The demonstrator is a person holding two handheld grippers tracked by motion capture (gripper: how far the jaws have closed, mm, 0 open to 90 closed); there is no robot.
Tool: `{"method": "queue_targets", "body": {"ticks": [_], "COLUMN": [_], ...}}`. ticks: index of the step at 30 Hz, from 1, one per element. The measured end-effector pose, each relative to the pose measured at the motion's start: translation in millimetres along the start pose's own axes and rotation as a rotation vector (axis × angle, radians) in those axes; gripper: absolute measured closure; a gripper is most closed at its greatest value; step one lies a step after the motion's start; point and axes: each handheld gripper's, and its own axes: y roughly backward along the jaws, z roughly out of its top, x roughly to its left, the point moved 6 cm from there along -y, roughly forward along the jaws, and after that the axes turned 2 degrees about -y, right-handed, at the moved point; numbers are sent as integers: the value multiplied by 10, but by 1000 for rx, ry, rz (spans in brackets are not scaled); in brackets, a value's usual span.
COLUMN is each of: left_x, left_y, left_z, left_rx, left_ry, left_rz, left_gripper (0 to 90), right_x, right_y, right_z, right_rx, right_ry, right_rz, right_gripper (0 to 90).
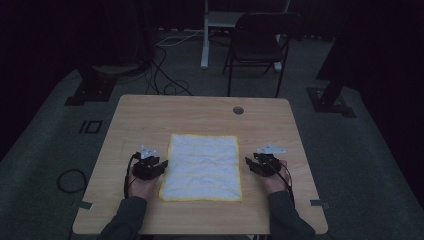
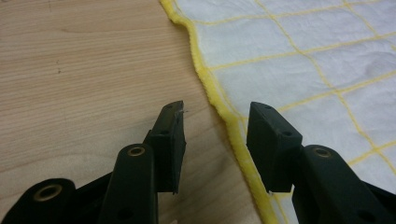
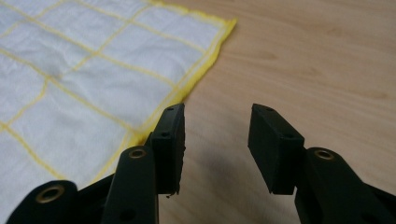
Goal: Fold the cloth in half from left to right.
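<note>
A white cloth [image 1: 204,167] with a yellow hem and yellow grid lines lies flat in the middle of the wooden table [image 1: 150,115]. My left gripper [image 1: 161,165] sits at the cloth's left edge, open. In the left gripper view the yellow hem [image 2: 224,107] runs through the gap of the left gripper [image 2: 215,119], with no pad pressing on it. My right gripper [image 1: 249,162] is at the cloth's right edge, open. In the right gripper view the right gripper [image 3: 215,122] stands over bare wood, its left jaw just above the cloth's hem [image 3: 196,77].
A small round hole [image 1: 238,110] is in the table near its far edge. Beyond the table stand a dark folding chair [image 1: 260,42] and cables [image 1: 167,75] on the floor. A coiled cable [image 1: 71,180] lies left of the table.
</note>
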Motion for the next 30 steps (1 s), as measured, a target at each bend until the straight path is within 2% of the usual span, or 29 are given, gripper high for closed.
{"method": "queue_targets", "body": {"ticks": [11, 17, 20, 24, 26, 28, 30], "left_x": [-46, -129, -201, -247, -261, -258, -255], "left_y": [-103, -136, -156, -172, -172, -164, -155], "left_z": [16, 18, 24, 28, 25, 21, 13], "left_rx": [17, 20, 14, 9, 9, 15, 17], "left_ry": [-8, -42, -54, -51, -59, -59, -58], "left_rz": [-4, -28, -56, -49, -32, -11, -15], "left_gripper": [571, 564, 553, 548, 574, 654, 748], "right_x": [-6, 17, 15, 11, 14, 23, 34], "right_y": [40, 55, 48, 53, 55, 53, 54], "right_z": [-150, -171, -188, -201, -209, -216, -219], "right_rx": [6, 3, 7, 7, 8, 12, 13], "right_ry": [-22, -28, -30, -36, -35, -33, -32], "right_rz": [7, 18, 20, 21, 22, 24, 27], "right_gripper": [556, 555, 554, 555, 555, 555, 555]}}
